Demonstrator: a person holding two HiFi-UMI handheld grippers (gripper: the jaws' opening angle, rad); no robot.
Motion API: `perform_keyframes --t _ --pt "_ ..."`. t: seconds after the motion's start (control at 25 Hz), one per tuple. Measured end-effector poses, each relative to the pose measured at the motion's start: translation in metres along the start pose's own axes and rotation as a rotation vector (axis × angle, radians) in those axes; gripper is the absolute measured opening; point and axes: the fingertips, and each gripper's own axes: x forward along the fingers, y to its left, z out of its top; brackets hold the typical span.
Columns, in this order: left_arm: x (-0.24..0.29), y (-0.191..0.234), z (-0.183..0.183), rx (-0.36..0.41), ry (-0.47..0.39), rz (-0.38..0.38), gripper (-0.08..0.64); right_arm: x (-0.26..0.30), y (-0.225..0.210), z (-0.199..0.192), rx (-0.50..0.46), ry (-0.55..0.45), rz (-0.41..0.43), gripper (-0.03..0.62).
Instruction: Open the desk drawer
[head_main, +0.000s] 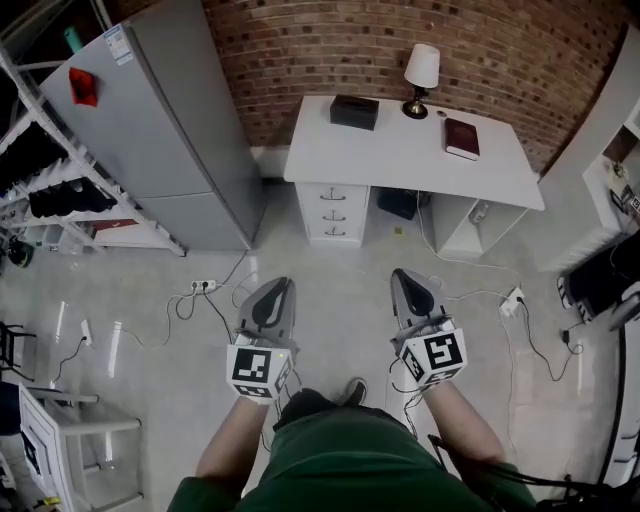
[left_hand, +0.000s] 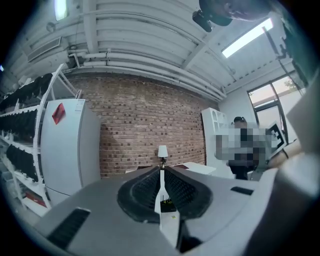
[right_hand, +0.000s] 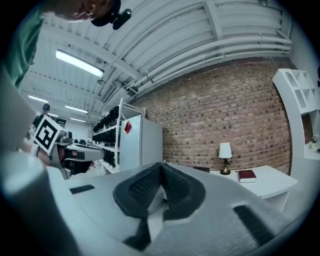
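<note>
A white desk (head_main: 400, 155) stands against the brick wall ahead. Its left pedestal holds three closed drawers (head_main: 333, 213), each with a small handle. Both grippers hover over the floor well short of the desk, pointing toward it. My left gripper (head_main: 281, 285) is shut with nothing in it, and its jaws meet in the left gripper view (left_hand: 161, 169). My right gripper (head_main: 402, 275) is shut and empty too, its jaws closed together in the right gripper view (right_hand: 162, 164). In the right gripper view, the desk top (right_hand: 270, 181) lies far off at the right.
On the desk are a lamp (head_main: 421, 72), a black box (head_main: 354, 111) and a red book (head_main: 461, 138). A grey fridge (head_main: 150, 130) and shelves (head_main: 50, 190) stand left. Power strips (head_main: 204, 286) and cables lie on the floor. A white chair (head_main: 60, 440) is at lower left.
</note>
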Motion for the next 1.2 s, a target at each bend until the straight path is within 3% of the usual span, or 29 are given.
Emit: perform_keyframes --t 0.24,0.52,1.2 --pt "0.025 -0.009 -0.007 0.006 0.031 0.017 0.025 0.01 -0.026 -0.009 0.018 0.01 0.023 0.0" --pt "0.067 0.009 -0.015 -0.009 0.04 0.017 0.025 0.046 -0.046 -0.017 0.016 0.029 0.029 0.0" --pt "0.23 0.121 -0.053 -0.085 0.068 -0.085 0.025 0.207 -0.097 -0.036 -0.003 0.117 -0.061 0.0"
